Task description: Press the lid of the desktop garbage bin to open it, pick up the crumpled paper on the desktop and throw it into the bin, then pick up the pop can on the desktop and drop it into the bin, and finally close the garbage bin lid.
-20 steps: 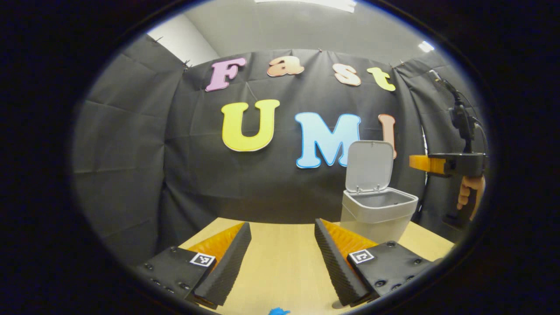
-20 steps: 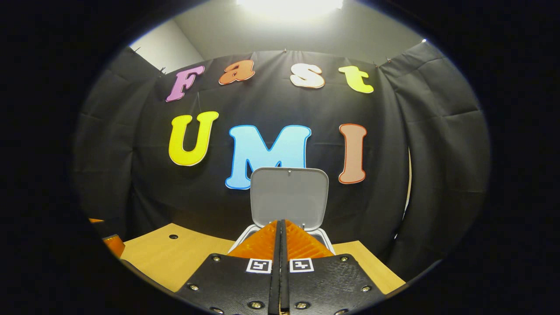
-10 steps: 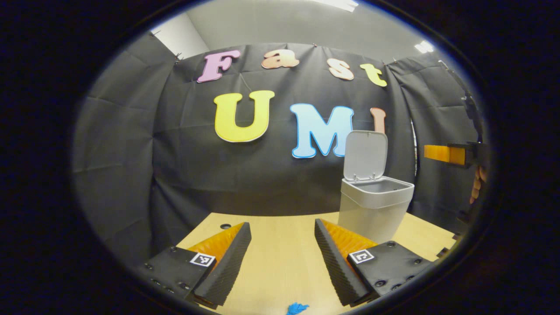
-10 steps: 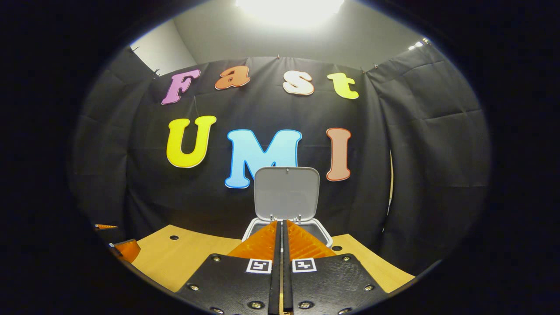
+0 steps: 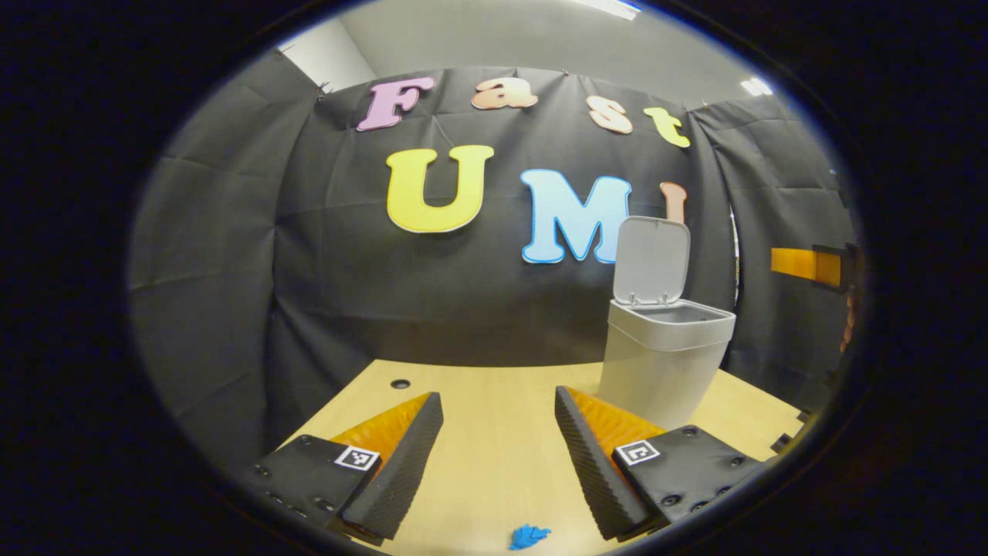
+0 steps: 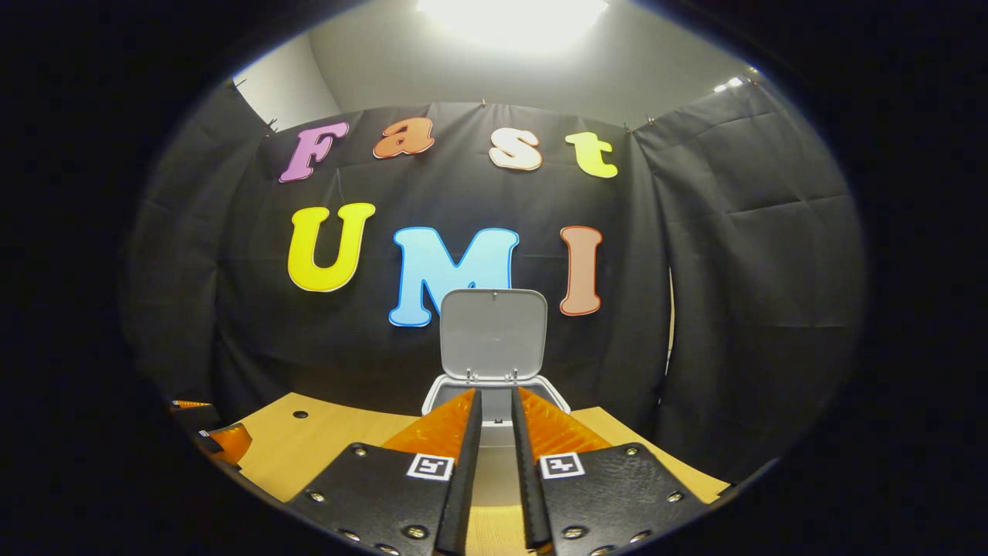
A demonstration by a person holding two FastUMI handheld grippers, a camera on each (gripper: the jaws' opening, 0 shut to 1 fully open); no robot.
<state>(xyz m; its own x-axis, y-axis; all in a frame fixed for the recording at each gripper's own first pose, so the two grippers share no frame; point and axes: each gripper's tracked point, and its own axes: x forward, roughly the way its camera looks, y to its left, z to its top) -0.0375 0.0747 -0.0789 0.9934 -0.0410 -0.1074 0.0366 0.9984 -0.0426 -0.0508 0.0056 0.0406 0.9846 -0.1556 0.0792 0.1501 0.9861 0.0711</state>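
1. The desktop garbage bin (image 5: 665, 363) stands on the far right part of the table (image 5: 494, 432) in the left gripper view. It is a pale grey plastic box with rounded corners, and its lid (image 5: 652, 261) stands up on the hinge at the back, so the mouth is open. In the right gripper view the bin (image 6: 494, 401) sits straight ahead, with its lid (image 6: 492, 333) upright beyond the fingers.
2. A small crumpled blue scrap (image 5: 528, 536) lies on the table near the bottom edge of the left gripper view, close in front of our left gripper (image 5: 498, 455). We take it for the crumpled paper, though it is too small to be sure. We cannot pick out the pop can.
3. Our left gripper's fingers are spread wide and hold nothing. Our right gripper (image 6: 494, 463) has a narrow gap between its fingers, with nothing in it, and points at the bin. It also shows at the right edge (image 5: 803, 265) of the left gripper view.
4. We judge the paper to be very light, soft and springy. A pinch across the middle of the wad should do, with the fingers lowered close to the table so it does not skid away.
5. The lid looks like thin, stiff plastic. We judge that a push on its top edge should close it.
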